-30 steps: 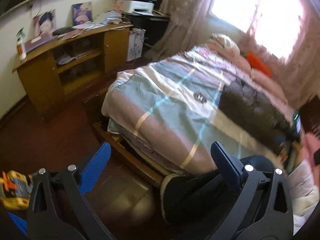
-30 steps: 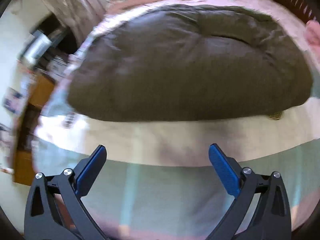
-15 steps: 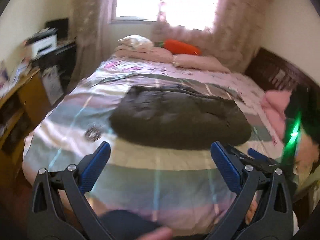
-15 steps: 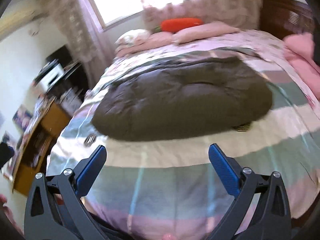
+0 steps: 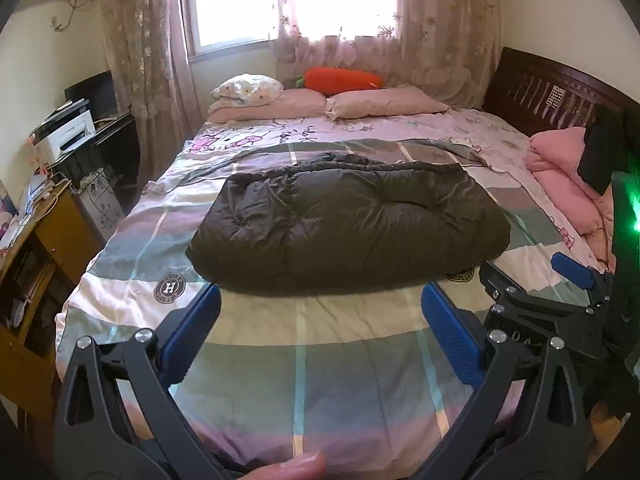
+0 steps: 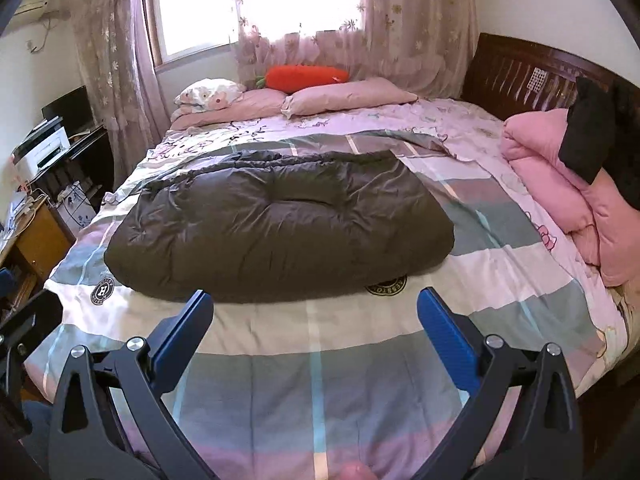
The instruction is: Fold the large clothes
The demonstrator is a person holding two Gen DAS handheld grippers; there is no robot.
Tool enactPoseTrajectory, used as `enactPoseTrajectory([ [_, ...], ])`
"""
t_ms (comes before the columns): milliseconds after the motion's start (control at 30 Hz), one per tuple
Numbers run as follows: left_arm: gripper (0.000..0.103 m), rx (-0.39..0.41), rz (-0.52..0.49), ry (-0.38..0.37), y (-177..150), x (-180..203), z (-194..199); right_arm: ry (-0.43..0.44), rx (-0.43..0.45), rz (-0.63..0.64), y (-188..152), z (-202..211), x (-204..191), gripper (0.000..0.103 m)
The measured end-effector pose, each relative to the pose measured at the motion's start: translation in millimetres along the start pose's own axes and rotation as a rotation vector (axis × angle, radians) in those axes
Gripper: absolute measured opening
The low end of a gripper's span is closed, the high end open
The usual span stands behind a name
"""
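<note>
The bed filled most of both views, its striped cover spread flat. The dark padded coat lay across the middle of the frame, already lying as a compact puffy bundle, its near edge just above the blue fingertips. The left gripper was held at the lower centre of its own view with fingers spread wide and nothing between them; the right gripper was held likewise, also spread and empty, and was seen again at the right edge of the left view. Neither touched the coat. It was judged that the fold was largely made, or that a last fold was still to be started; for a clean one, both near corners should be pinched together, enough slippery shell gathered that the filling is not merely squeezed, and the edge lifted evenly so the bulk is not dragged across the cover. No container was seen on the bed; pink bedding was stacked at the right, pillows at the top, and cluttered desk shelves were glimpsed at the left edge, contents unclear.
</note>
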State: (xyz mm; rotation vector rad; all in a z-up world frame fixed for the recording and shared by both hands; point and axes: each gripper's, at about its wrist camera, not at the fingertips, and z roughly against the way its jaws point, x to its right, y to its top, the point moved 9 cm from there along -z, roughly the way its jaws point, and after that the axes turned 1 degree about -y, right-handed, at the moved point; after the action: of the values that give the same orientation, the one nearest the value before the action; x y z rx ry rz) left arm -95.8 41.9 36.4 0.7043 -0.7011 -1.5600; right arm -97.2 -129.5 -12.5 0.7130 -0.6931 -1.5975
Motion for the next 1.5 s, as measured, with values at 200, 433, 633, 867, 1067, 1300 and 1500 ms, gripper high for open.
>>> enactPoseTrajectory([
  [200, 0.101, -0.009, 0.012, 0.008, -5.3, -6.4, 1.6, -0.01, 0.038, 0.007, 5.2, 5.1, -6.8, 0.102],
  [433, 0.101, -0.004, 0.014, 0.027, -8.8, -8.9, 1.8, -0.02, 0.067, 0.021, 9.4, 14.7, -8.5, 0.102],
  [633, 0.101, -0.01, 0.016, 0.039, -10.9, -10.3, 1.0, -0.028, 0.086, 0.04, 10.8, 19.9, -12.2, 0.102],
  [867, 0.101, -0.029, 0.011, 0.03, -17.0, -7.8, -1.2, -0.032, 0.097, 0.051, 11.5, 22.9, -14.4, 0.102],
  [1067, 0.101, -0.038, 0.01, 0.027, -22.0, -8.8, -1.4, -0.055, 0.116, 0.068, 12.3, 23.7, -15.4, 0.102],
  [1300, 0.101, -0.041, 0.011, 0.032, -23.4, -10.0, -1.1, -0.051, 0.115, 0.068, 11.9, 23.1, -17.8, 0.102],
  [1500, 0.101, -0.041, 0.01, 0.031, -23.7, -9.7, -1.1, -0.048, 0.111, 0.067, 11.1, 23.0, -18.7, 0.102],
])
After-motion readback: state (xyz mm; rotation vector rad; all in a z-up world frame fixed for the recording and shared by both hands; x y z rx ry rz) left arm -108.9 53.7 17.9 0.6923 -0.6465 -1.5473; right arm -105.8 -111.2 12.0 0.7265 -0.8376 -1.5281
